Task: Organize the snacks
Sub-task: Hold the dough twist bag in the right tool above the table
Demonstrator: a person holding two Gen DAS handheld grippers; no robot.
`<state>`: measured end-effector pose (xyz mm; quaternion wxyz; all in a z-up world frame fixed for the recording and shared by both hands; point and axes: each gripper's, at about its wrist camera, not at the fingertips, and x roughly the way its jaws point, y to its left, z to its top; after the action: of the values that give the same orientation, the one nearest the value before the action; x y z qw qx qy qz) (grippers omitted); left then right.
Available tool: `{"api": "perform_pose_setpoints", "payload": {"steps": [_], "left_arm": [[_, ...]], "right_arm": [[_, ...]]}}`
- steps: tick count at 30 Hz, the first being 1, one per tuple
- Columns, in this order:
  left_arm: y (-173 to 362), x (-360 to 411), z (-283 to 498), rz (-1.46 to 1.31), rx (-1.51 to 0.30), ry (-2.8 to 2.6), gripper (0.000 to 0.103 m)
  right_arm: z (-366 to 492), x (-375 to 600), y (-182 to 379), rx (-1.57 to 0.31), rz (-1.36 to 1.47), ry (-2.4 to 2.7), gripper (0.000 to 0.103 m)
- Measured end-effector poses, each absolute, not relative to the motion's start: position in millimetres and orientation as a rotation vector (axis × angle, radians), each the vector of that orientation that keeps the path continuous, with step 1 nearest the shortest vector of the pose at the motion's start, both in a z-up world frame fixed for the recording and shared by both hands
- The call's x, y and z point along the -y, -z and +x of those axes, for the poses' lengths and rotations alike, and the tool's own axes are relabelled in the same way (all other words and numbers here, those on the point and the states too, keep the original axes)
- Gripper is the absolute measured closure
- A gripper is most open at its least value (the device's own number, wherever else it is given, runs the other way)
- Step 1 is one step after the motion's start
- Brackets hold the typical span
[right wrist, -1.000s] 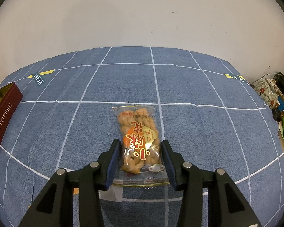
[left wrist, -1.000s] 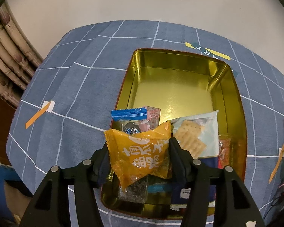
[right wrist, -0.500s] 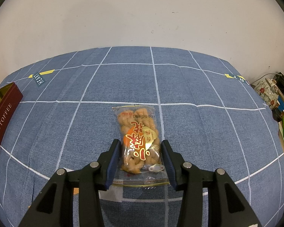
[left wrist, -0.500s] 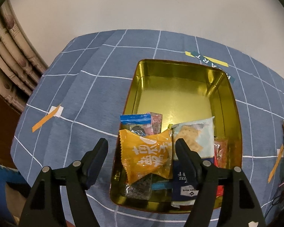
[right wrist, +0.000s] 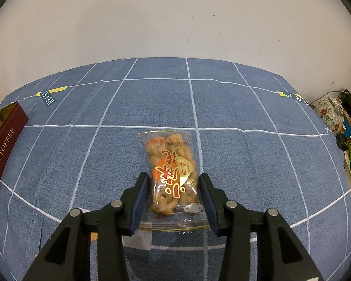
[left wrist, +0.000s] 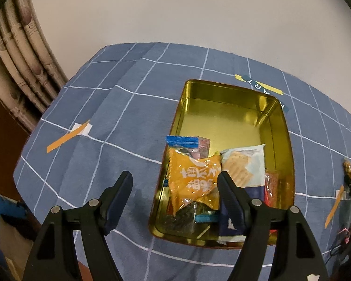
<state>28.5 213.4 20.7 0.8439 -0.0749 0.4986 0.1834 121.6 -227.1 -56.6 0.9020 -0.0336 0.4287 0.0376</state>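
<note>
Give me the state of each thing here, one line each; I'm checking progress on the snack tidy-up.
Gold tin: open, far half bare.
Orange packet: lying in the tin, released.
Cracker packet: in the tin, sealed.
Left claw: open, just widened, holding nothing.
Twist-snack bag: sealed, flat on the cloth.
Right claw: closed on the bag.

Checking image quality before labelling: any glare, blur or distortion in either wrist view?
Left wrist view: gold tin walls throw bright reflections, slight motion blur, table edge bowed by fisheye. Right wrist view: sharp, evenly lit, small glints on the clear snack bag, grid lines curve.
</note>
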Motion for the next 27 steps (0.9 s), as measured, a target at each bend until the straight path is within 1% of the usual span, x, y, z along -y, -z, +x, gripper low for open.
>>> {"api": "perform_pose_setpoints", "payload": {"steps": [11, 15, 17, 22, 27], "left_arm": [[-12, -225, 12, -0.184, -1.060, -0.422, 0.029], [-17, -222, 2, -0.146, -1.027, -0.433, 0.029], [-20, -219, -1, -0.119, -1.015, -0.439, 0.026], [-19, -215, -8, -0.098, -1.008, -0.427, 0.026], [-12, -217, -9, -0.107, -1.029, -0.419, 0.026]], "right_arm": [[122, 227, 57, -0.887, -0.069, -0.077, 0.057], [121, 227, 57, -0.887, -0.069, -0.077, 0.057], [121, 227, 57, -0.887, -0.069, -0.077, 0.057], [122, 228, 57, -0.889, -0.064, -0.080, 0.057], [128, 228, 56, -0.929, -0.067, -0.083, 0.057]]}}
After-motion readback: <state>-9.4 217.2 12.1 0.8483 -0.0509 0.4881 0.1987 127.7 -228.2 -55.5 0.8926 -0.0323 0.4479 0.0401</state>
